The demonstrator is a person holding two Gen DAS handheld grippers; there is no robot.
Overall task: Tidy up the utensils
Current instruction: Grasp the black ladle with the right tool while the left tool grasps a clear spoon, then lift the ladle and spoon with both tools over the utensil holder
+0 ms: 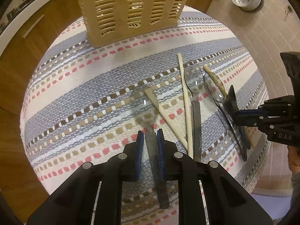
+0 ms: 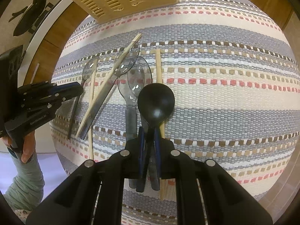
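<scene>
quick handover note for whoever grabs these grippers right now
Left gripper: shut on a clear spoon's handle, low on the striped mat.
Right gripper: shut on the black spoon.
Slotted basket stands at the mat's far edge; no utensils visible in it.
Left: both held spoons, other clear spoons and chopsticks still on the mat.
</scene>
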